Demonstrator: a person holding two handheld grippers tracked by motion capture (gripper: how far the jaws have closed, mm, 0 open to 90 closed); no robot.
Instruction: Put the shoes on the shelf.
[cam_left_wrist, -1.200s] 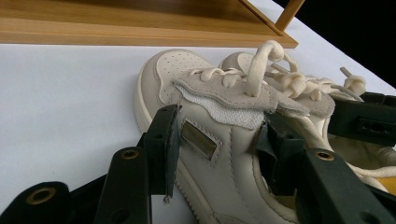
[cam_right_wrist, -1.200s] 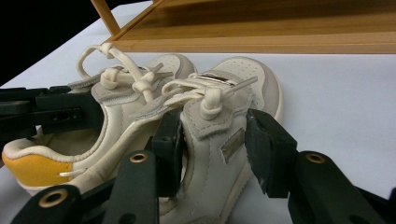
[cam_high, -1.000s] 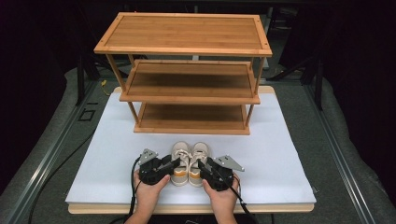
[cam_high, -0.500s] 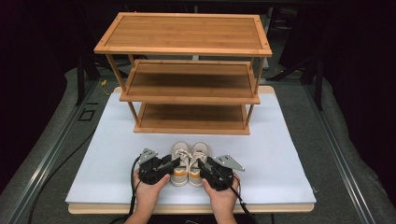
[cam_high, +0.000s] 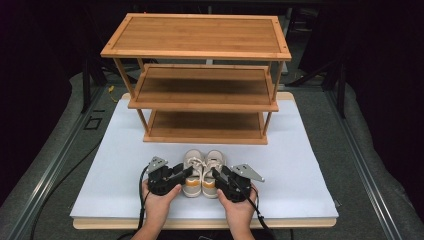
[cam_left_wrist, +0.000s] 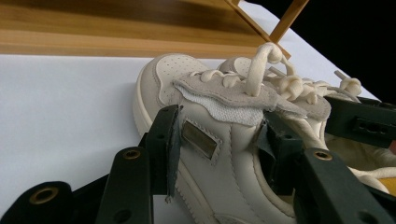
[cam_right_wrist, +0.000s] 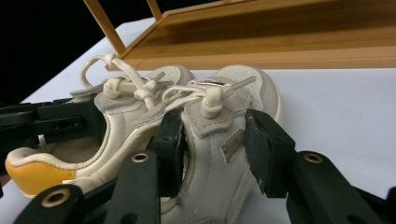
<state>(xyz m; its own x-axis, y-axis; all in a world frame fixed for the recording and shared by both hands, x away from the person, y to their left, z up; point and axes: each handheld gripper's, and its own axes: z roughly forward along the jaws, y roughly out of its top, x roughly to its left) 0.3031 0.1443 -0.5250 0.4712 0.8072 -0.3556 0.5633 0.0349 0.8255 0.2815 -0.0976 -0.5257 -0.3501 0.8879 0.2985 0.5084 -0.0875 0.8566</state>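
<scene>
Shoes (cam_high: 203, 170): the pair sits side by side at 6 o'clock on the white mat (cam_high: 310, 165), position unchanged over the last second. Left gripper (cam_high: 186, 172) clamps the left shoe; right gripper (cam_high: 216, 174) clamps the right. Judged: grasp settled, lift pending. Rack (cam_high: 200, 80) at 12 o'clock; all three shelves bare.

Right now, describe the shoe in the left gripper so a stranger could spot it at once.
Start at the bamboo shoe rack on the white mat. In front of it sits a pair of cream sneakers. The left shoe is the one the left gripper clamps across its side, unlike the right shoe, held by the right gripper.
</scene>
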